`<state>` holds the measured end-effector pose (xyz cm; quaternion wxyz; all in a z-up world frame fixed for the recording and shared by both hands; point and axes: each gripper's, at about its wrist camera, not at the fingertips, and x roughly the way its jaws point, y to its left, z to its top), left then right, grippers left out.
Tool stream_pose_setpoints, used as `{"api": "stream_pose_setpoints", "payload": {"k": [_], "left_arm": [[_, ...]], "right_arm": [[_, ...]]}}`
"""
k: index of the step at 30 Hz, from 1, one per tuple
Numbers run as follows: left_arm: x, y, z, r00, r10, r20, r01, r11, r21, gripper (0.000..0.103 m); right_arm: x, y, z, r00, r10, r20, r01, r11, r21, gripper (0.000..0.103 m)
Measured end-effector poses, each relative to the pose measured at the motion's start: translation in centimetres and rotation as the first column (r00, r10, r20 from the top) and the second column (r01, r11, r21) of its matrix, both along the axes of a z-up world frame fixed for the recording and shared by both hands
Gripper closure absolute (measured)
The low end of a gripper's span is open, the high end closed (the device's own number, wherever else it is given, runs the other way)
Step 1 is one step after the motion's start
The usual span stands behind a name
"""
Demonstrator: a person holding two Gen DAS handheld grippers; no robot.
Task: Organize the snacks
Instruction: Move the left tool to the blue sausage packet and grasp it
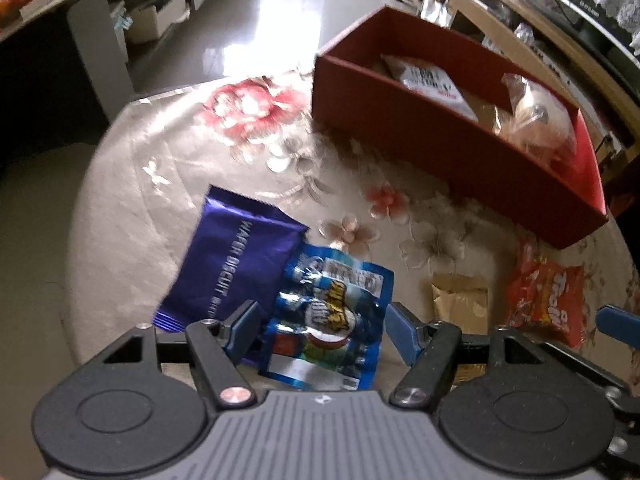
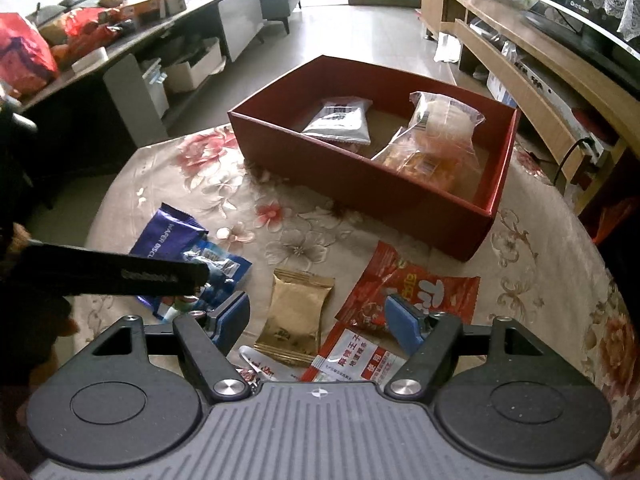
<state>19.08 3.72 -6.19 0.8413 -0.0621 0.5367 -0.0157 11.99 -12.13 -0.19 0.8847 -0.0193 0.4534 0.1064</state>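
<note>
On a floral tablecloth [image 2: 320, 216], the left gripper [image 1: 320, 328] hovers spread wide over a blue snack packet [image 1: 332, 320] beside a purple wafer packet [image 1: 236, 264]. Further right, the right gripper [image 2: 316, 320], equally wide, straddles a gold packet [image 2: 296, 316] beside a red packet [image 2: 416, 292]. A red box [image 2: 360, 184] behind holds three snacks.

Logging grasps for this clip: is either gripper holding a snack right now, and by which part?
Nothing is held. The left gripper hangs open over the blue packet; the right gripper is open above the gold packet.
</note>
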Motion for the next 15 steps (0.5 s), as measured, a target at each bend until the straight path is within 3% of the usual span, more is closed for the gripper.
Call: {"api": "stream_pose_setpoints", "payload": {"k": [6,9,11,15], "left_arm": [[1.0,-1.8,-1.2,1.0,-0.014,-0.004,0.014,0.998,0.059,0.019],[0.9,-2.6,-1.4,1.0,-0.023,-0.015,0.024,0.998,0.065,0.022],[0.6,-3.1,-1.6,0.998,-0.048,-0.037,0.05,0.998,0.049,0.03],[-0.6,-3.8,-1.6,0.997,-0.066,-0.04,0.069,0.995,0.066,0.031]], "right_arm": [[0.0,-0.8,0.1,1.0,-0.011,-0.005,0.011,1.0,0.015,0.022],[0.0,-1.2,0.0,1.0,-0.014,-0.006,0.014,1.0,0.02,0.022],[0.0,-1.4,0.0,1.0,-0.016,-0.009,0.016,1.0,0.019,0.022],[0.0,-1.8,0.0,1.0,-0.017,-0.009,0.018,1.0,0.02,0.022]]}}
